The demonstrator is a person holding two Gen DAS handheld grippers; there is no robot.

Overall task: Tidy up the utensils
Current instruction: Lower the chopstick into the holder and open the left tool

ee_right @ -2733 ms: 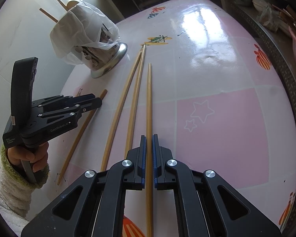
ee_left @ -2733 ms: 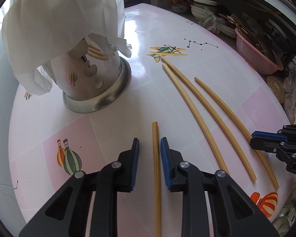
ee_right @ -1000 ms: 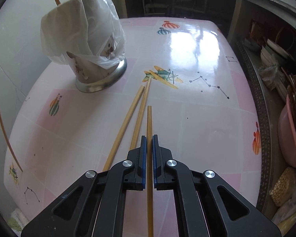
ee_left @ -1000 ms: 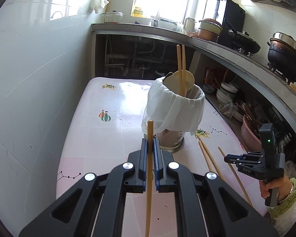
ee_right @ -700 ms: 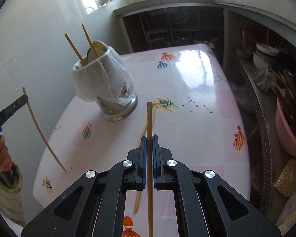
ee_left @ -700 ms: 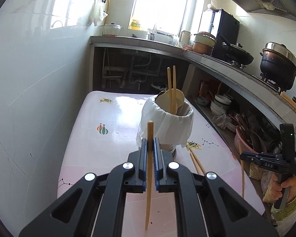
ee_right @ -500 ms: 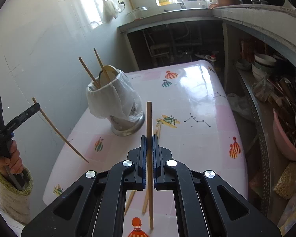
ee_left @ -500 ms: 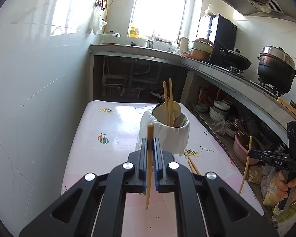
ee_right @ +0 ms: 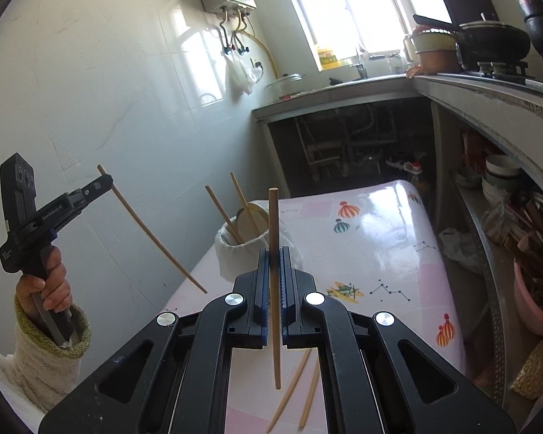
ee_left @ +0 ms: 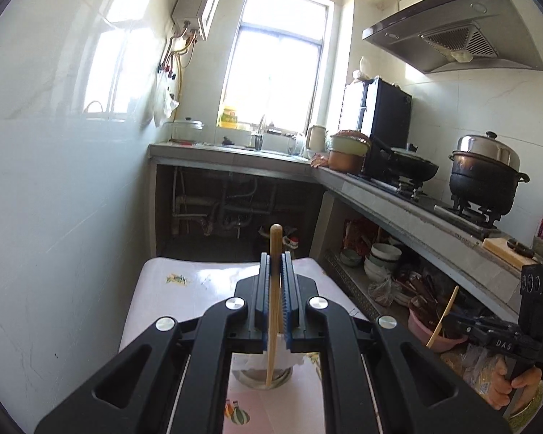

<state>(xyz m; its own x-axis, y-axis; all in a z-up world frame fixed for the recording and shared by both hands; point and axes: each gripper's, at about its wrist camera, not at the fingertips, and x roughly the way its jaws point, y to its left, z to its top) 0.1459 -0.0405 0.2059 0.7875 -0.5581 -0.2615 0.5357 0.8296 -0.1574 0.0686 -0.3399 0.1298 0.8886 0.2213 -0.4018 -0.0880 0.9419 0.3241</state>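
Each gripper carried one chopstick, clear of the desk (ee_right: 391, 238). Left chopstick (ee_right: 152, 229) was pinched near its upper end, long axis slanting down and toward the holder (ee_right: 235, 249), lower tip hanging short of it, beside the wall. Right chopstick (ee_right: 274, 282) was pinched near mid-length, close to upright, lower tip well above the two loose chopsticks (ee_right: 300, 387) lying on the desk.

Jaws: left gripper (ee_left: 275, 303) clamped tight on its stick, right gripper (ee_right: 272, 289) likewise, blue pads pressed against the wood on both sides.

The holder stood lined with white plastic, at the wall side of the desk, already holding two chopsticks and a wooden spoon (ee_right: 251, 218) leaning out of it.

Key relation: from the right wrist view the holder's mouth lay ahead and slightly left of the right jaws, lower than the stick's bottom tip. From the left wrist view the holder sat directly ahead and below, mostly hidden behind the jaws. My read: the left hand (ee_right: 49, 282) lined up better on its own camera; either needs tip-first descent into the mouth, steering clear of the leaning sticks.
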